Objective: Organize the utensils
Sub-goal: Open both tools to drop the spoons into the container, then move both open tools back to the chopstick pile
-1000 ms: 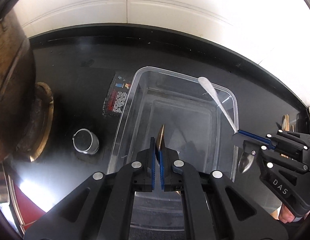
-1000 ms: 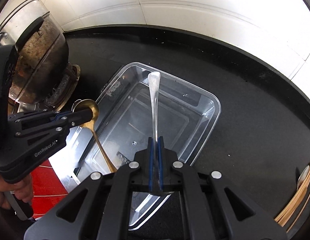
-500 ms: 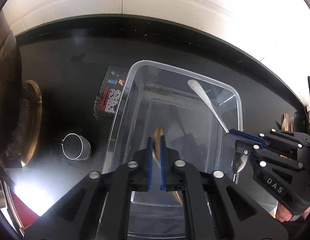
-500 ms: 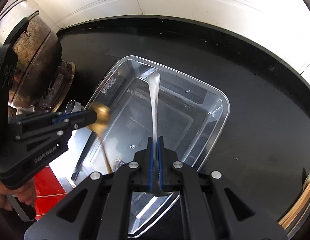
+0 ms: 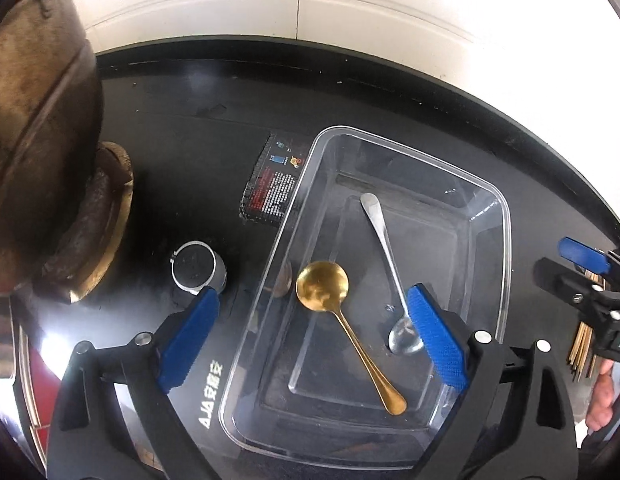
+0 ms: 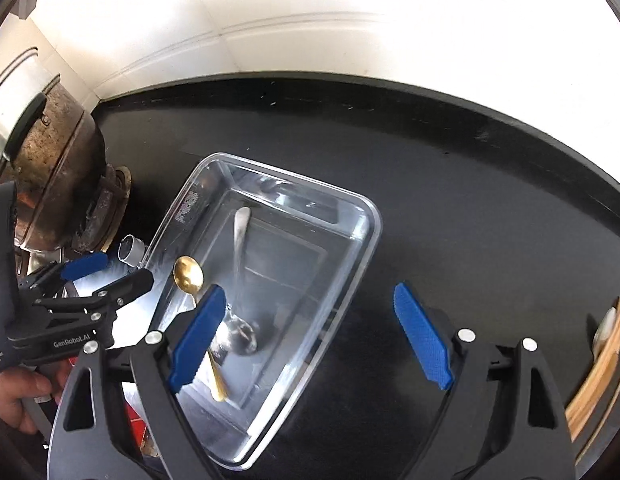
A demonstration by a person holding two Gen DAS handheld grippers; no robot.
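A clear plastic container (image 5: 506, 216) sits on the black counter. Inside it, a gold spoon (image 5: 322, 286) and a silver spoon (image 5: 384, 240) lie loose on the floor, side by side. My left gripper (image 5: 314, 336) hovers above the container. Its jaws are opening wide with nothing pressed between the pads. In the right wrist view the same container (image 6: 374, 220) holds the gold spoon (image 6: 187, 274) and silver spoon (image 6: 241, 224). My right gripper (image 6: 310, 336) is over the container's right rim, its jaws opening and empty. Each gripper appears at the edge of the other's view.
A worn metal pot (image 5: 37, 140) stands on a burner at the left. A small metal cylinder (image 5: 197, 266) and a printed label (image 5: 271, 184) lie beside the container. Wooden utensils (image 6: 602, 360) lie at the right edge. A white tiled wall backs the counter.
Both grippers went from shut to wide open. The gold spoon left the left gripper and the silver spoon left the right; both now lie in the container.
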